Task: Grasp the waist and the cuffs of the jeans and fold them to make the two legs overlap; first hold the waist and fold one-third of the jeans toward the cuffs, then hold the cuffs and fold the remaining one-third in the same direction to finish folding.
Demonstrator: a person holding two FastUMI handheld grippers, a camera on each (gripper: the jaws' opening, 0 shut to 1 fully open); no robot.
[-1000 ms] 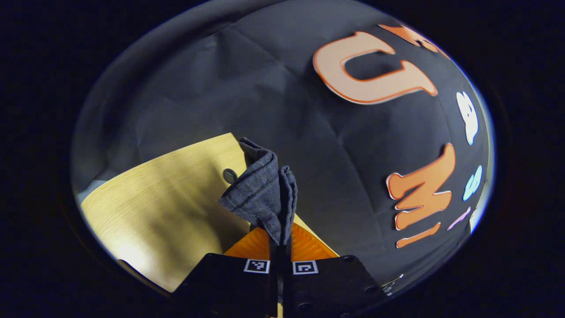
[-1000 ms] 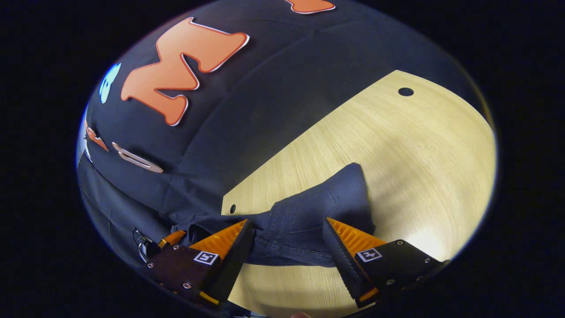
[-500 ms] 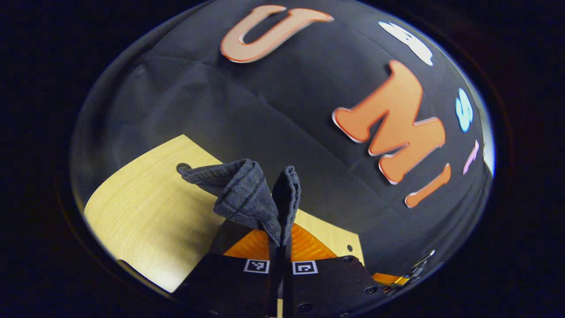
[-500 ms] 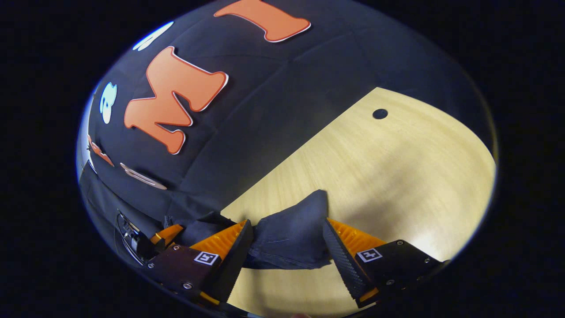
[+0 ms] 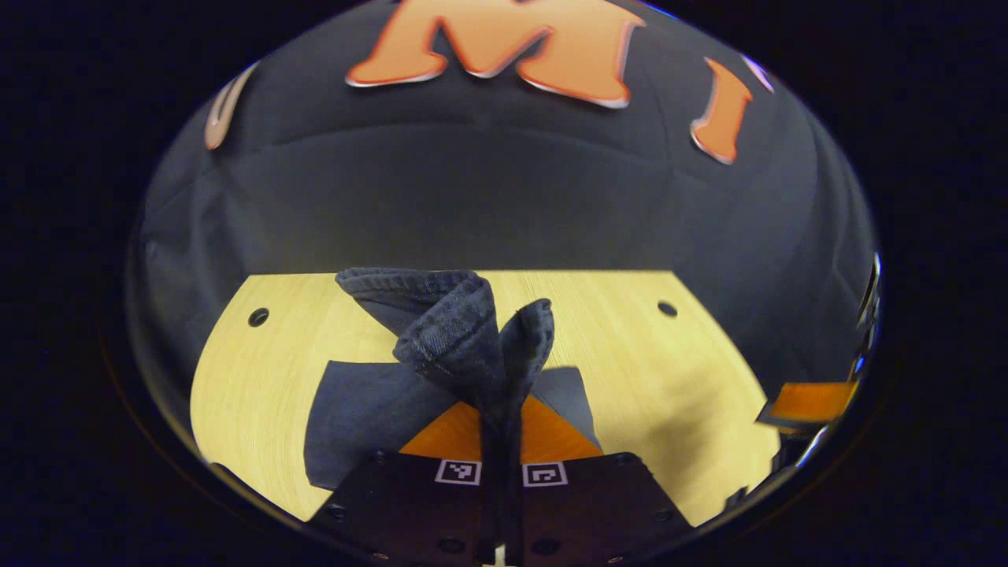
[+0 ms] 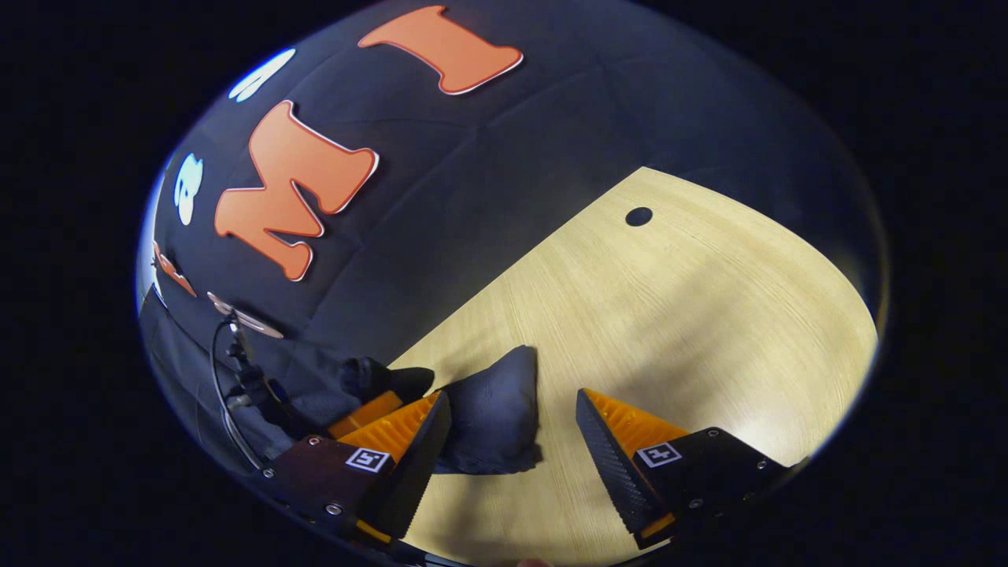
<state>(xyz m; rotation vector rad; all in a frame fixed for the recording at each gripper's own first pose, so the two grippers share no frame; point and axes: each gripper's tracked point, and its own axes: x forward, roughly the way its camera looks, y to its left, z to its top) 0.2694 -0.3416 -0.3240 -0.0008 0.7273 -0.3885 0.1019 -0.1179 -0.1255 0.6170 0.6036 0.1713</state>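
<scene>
1. While the left gripper (image 5: 501, 425) is pressed together on a bunched fold of the jeans (image 5: 457, 331), that fold stands up above the wooden table (image 5: 646, 370).
2. More of the denim lies flat on the table below it.
3. The right gripper (image 6: 508, 441) is spread wide, with a dark lump of jeans (image 6: 492, 409) between its fingers, against the left one.

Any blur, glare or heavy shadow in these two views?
Left gripper view: the wall's top edge smears with motion blur; the dark denim jeans stay sharp and cast a hard shadow on the light wooden table. Right gripper view: sharp, fisheye-curved table edge, a bright glare patch at lower right.
</scene>
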